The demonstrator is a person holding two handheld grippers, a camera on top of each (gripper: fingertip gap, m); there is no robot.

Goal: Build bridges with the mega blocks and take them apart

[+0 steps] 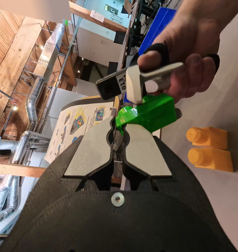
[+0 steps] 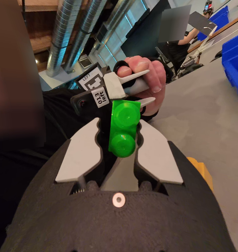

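Observation:
A green two-stud block is held in the air above the grey table. My left gripper is shut on a thin wall at one end of it. In the right wrist view the block stands between the fingers of my right gripper, studs facing the camera. The right-hand pad lies at the block's side. A dark gap shows between the left-hand pad and the block. One finger of the right gripper rests by the block's top. The left gripper's fingers meet the block's far edge.
Two orange single-stud blocks lie side by side on the table to the right; one shows at the right wrist view's edge. A blue bin stands at the table's far side. An instruction sheet stands behind. A person sits far back. The gap from one gripper's tips to the other's is roughly 4 cm.

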